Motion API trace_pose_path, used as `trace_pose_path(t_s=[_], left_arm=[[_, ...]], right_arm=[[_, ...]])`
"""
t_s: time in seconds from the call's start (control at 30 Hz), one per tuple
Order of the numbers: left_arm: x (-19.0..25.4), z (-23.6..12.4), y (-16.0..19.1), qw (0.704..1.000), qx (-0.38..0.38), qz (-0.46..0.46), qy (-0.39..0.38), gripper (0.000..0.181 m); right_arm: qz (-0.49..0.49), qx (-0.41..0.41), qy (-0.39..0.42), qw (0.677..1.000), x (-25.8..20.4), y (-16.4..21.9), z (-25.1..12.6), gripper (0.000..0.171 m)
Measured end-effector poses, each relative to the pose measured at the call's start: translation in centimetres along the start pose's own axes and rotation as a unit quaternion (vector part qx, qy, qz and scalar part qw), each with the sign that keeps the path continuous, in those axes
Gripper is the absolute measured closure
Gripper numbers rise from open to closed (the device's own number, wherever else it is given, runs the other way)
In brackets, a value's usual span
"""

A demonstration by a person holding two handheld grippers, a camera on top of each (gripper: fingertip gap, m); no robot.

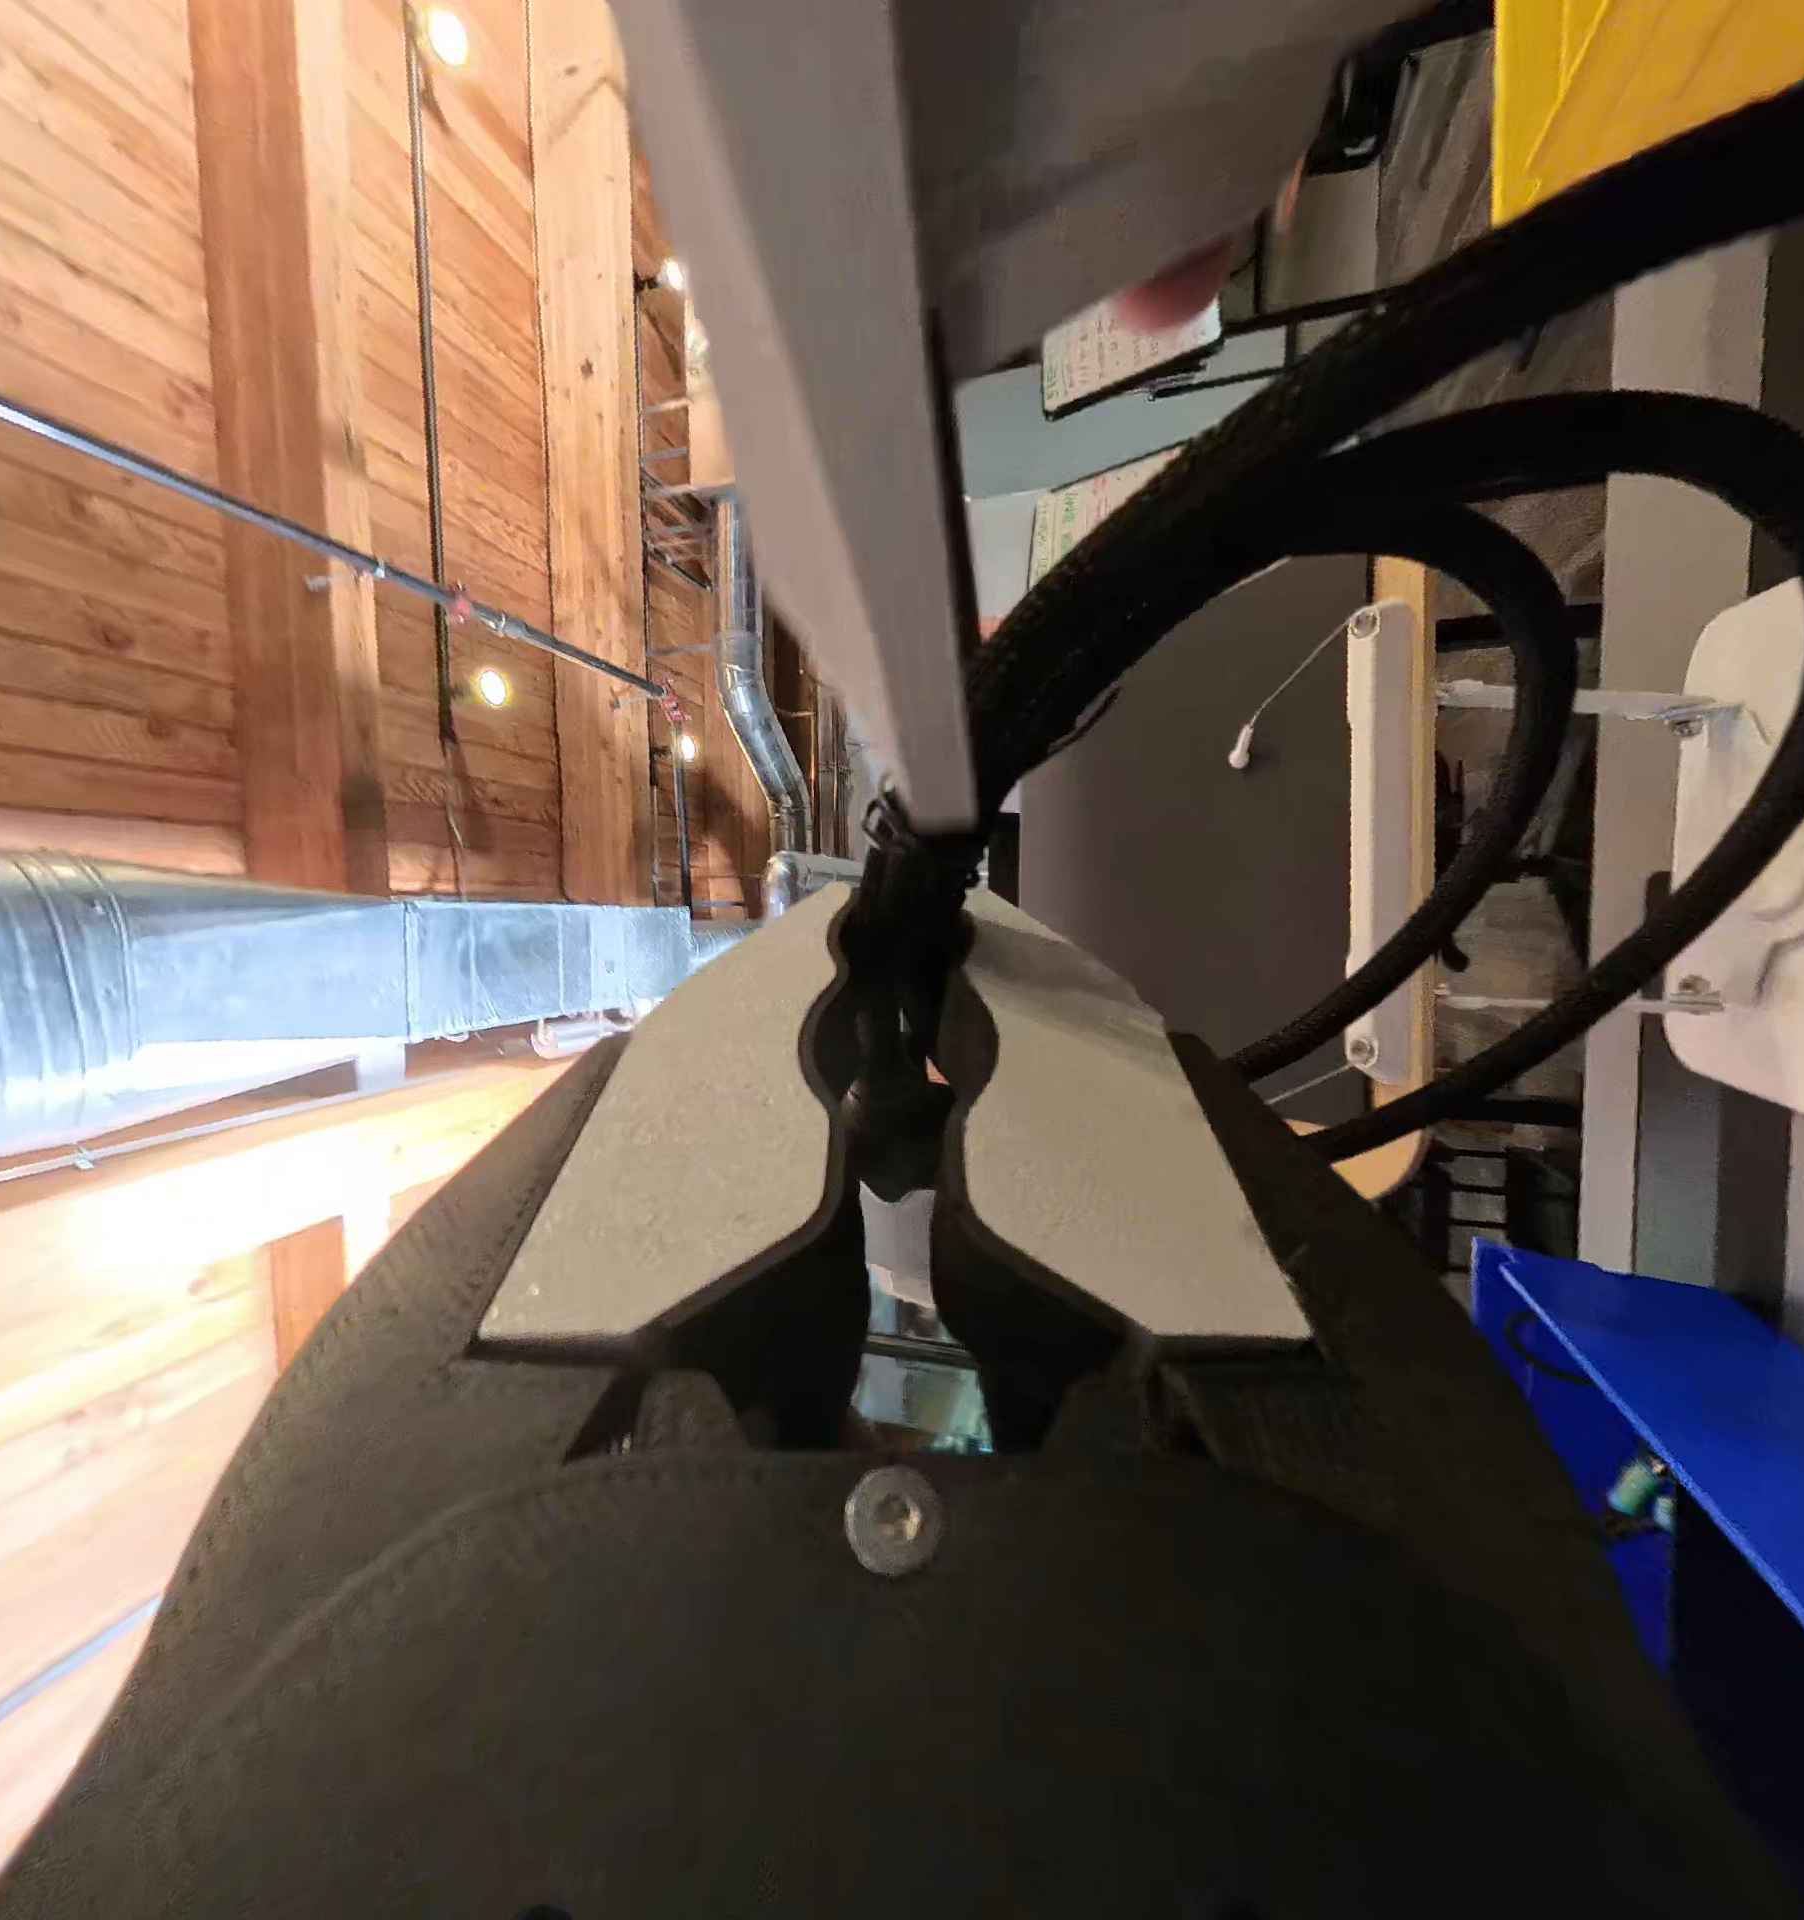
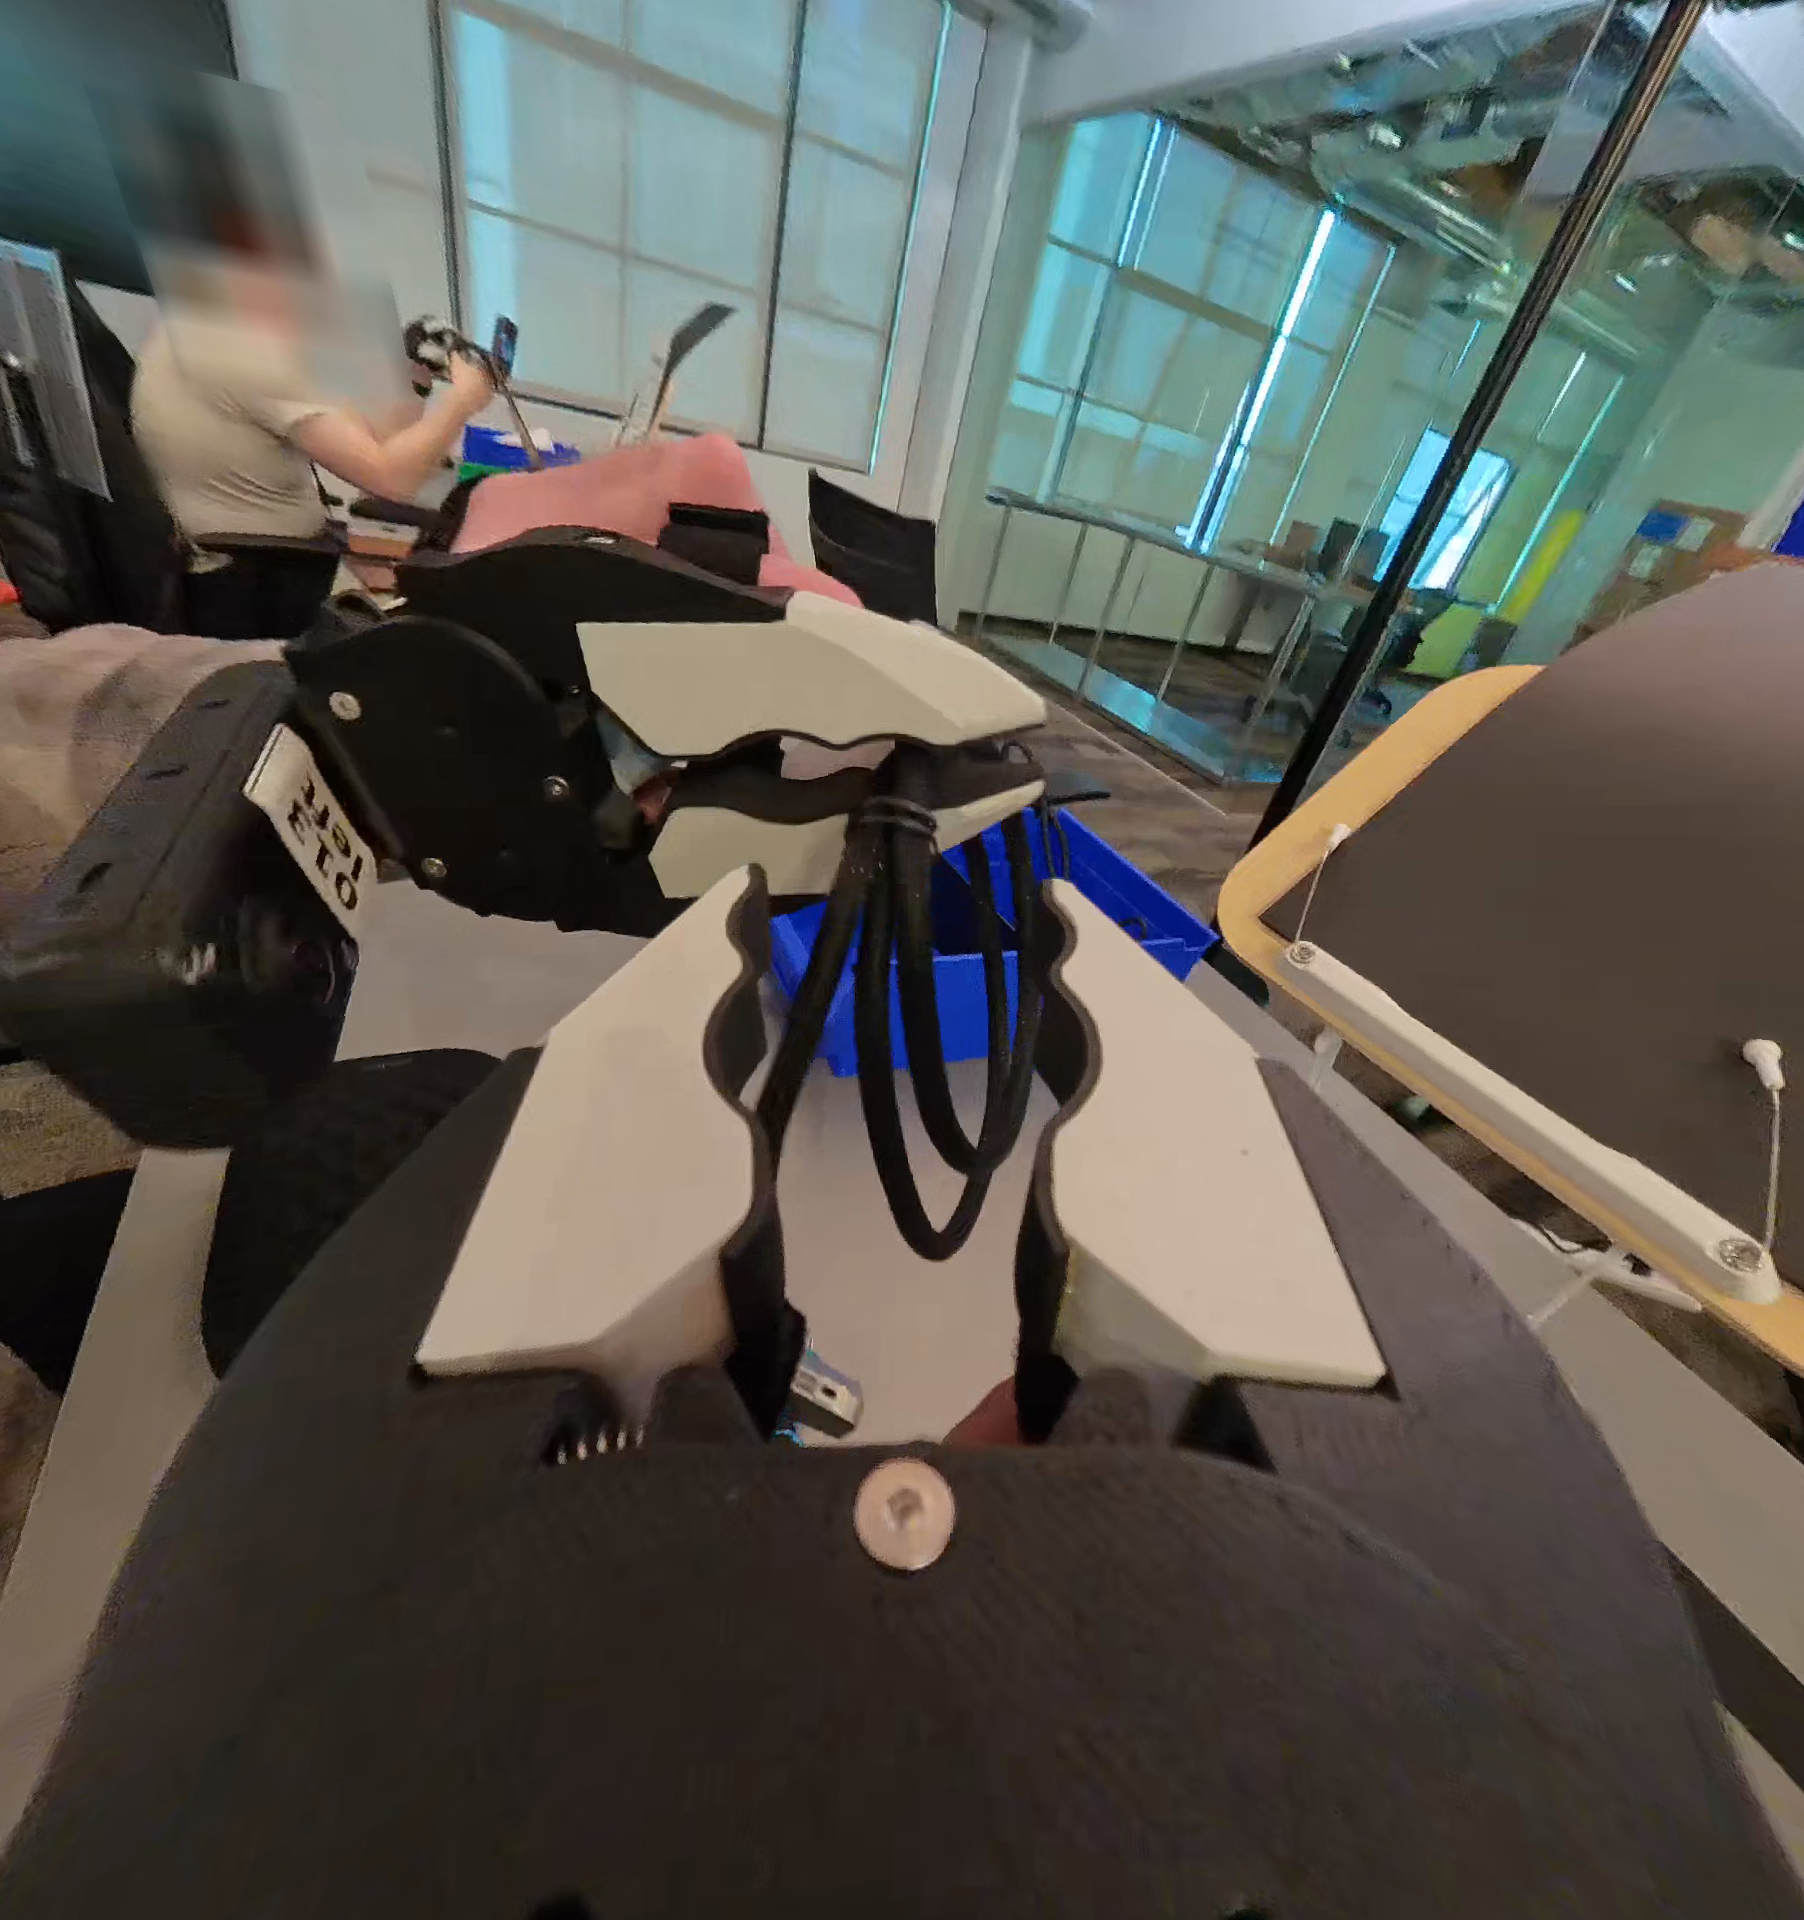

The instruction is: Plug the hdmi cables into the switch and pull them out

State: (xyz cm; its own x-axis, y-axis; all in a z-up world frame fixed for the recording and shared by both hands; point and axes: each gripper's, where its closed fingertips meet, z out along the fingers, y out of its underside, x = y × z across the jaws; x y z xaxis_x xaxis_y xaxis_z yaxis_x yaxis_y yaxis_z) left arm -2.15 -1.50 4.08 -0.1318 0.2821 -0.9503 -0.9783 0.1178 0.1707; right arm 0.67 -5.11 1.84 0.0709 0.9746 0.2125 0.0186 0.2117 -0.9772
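Nearest, the right gripper [image 2: 903, 997] is spread and empty. Just beyond its tips, the left gripper [image 2: 939, 774] pinches one tied bundle of black HDMI cables [image 2: 913, 1039], loops dangling above a grey table [image 2: 441, 977]. One blue bin [image 2: 955, 997] sits behind. No switch visible. Best to free one plug first, I'd say.

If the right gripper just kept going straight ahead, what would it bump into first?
Probably the bundled black cables hanging from the left gripper. They dangle right ahead between the open right gripper's fingers, with the blue bin behind, though depth is hard to judge.
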Motion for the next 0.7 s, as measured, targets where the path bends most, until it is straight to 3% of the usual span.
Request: trace_pose_path(t_s=[0.07,0.27,0.4,0.53,0.7], left_arm=[[-0.1,-0.1,-1.0,0.999,0.015,0.029,0.001,0.171],[0.5,-0.2,-2.6,0.991,0.051,0.121,0.022,0.171],[0.5,-0.2,-2.5,0.987,0.056,0.143,0.040,0.171],[-0.4,0.6,-0.4,0.991,0.033,0.119,0.048,0.171],[-0.9,1.1,1.4,0.998,0.003,-0.001,0.067,0.171]], right_arm=[[0.003,-0.009,-0.003,1.000,-0.7,-0.1,0.5,0.126],[0.051,-0.058,-0.003,0.997,-0.6,1.3,0.8,0.154],[0.069,-0.077,-0.008,0.995,-0.9,1.5,0.7,0.155],[0.055,-0.090,-0.015,0.994,-0.7,3.3,0.8,0.156],[0.032,-0.046,-0.014,0.998,-0.2,3.3,1.3,0.157]])
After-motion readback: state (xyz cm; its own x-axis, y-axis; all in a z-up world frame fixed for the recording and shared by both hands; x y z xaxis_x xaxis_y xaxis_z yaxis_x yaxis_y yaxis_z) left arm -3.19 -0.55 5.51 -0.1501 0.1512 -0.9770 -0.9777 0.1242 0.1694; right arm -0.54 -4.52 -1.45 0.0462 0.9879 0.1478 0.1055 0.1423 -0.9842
